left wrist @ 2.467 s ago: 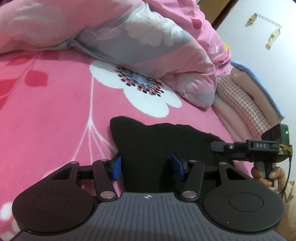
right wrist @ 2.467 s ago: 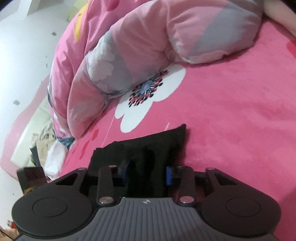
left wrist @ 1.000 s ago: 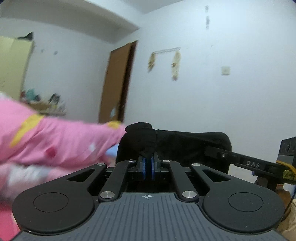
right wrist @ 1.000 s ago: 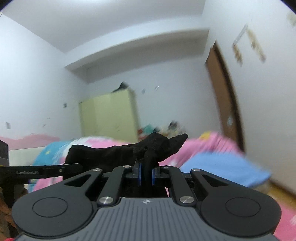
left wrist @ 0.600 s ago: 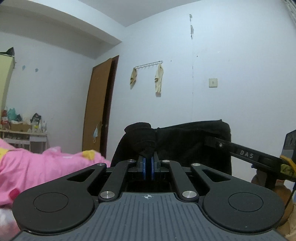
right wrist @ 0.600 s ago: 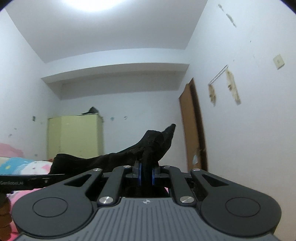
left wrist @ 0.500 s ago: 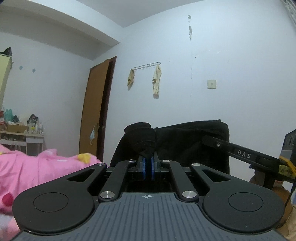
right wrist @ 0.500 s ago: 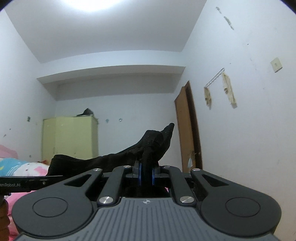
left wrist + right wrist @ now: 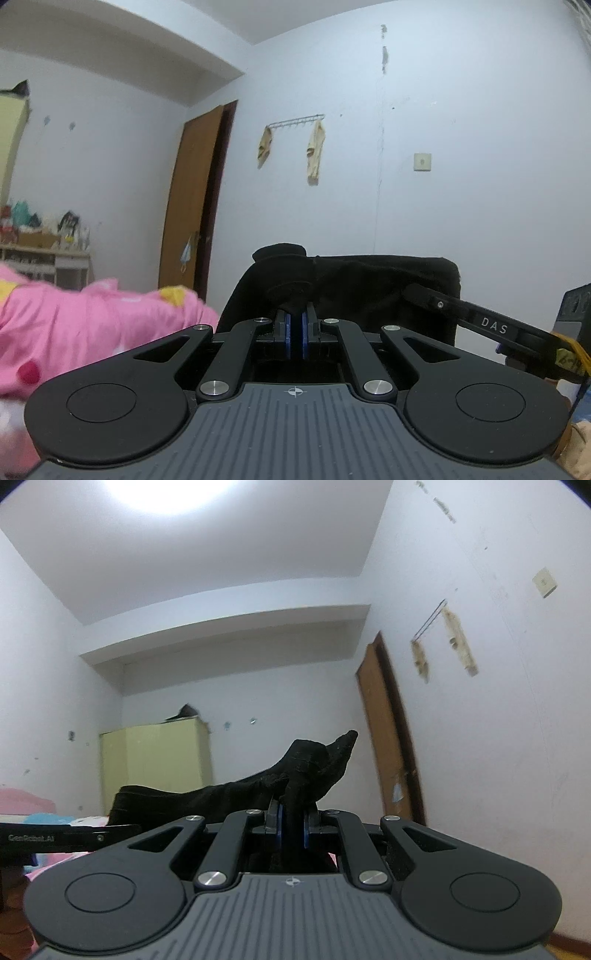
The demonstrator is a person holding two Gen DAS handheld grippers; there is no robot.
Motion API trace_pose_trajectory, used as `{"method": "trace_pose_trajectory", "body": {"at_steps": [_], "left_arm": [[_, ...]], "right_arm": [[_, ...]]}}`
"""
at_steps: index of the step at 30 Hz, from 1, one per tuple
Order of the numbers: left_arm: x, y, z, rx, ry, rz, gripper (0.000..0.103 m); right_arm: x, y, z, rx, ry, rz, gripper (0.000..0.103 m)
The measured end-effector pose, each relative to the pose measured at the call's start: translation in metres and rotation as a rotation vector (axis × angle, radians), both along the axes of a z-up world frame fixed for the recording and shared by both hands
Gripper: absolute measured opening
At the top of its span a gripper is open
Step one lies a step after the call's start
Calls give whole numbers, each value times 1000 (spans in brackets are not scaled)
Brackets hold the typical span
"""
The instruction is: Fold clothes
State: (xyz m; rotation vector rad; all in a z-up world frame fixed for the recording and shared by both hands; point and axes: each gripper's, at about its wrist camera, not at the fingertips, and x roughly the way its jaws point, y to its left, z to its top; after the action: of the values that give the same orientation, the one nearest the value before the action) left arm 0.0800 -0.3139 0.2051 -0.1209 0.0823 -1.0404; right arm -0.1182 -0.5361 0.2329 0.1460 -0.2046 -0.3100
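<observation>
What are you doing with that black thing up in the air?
A person is folding clothes with a gripper in each hand. Both grippers are clamped on one black garment: the left gripper pinches one bunched edge, the right gripper pinches another, and the cloth stretches between them. It is held up off the pink bedding, with both grippers pointing roughly level towards the wall and the brown door. No fold has been laid down yet.
</observation>
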Motion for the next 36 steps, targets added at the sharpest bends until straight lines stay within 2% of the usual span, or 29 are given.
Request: {"method": "trace_pose_trajectory", "body": {"at_steps": [4, 9, 12, 18, 22, 24, 25, 26, 28, 30, 31, 33, 36], "left_arm": [[-12, 48, -18, 9, 84, 23, 4], [-13, 125, -67, 27, 275, 112, 4], [2, 165, -101, 51, 388, 216, 4], [89, 234, -187, 68, 720, 411, 4], [136, 264, -239, 29, 904, 436, 7], [139, 279, -251, -3, 954, 438, 10], [140, 287, -257, -20, 979, 439, 12], [138, 294, -260, -29, 990, 432, 13], [122, 300, -255, -19, 956, 384, 29], [102, 301, -251, 12, 934, 325, 43], [92, 296, -253, 39, 935, 289, 46], [73, 288, -258, 93, 943, 221, 48], [45, 274, -275, 166, 999, 133, 48]], "right_arm": [[-2, 38, -19, 44, 57, 90, 10], [23, 87, -65, 148, 183, 242, 10], [61, 116, -101, 218, 290, 350, 10], [186, 159, -186, 336, 556, 506, 10], [248, 170, -247, 444, 726, 541, 14], [262, 168, -268, 507, 798, 526, 20], [261, 162, -270, 529, 809, 521, 23], [257, 155, -269, 545, 804, 516, 31], [236, 137, -260, 559, 769, 508, 46], [210, 119, -247, 562, 731, 503, 56], [197, 110, -241, 564, 712, 501, 63], [169, 94, -239, 620, 700, 502, 66], [129, 76, -247, 730, 745, 496, 66]]}}
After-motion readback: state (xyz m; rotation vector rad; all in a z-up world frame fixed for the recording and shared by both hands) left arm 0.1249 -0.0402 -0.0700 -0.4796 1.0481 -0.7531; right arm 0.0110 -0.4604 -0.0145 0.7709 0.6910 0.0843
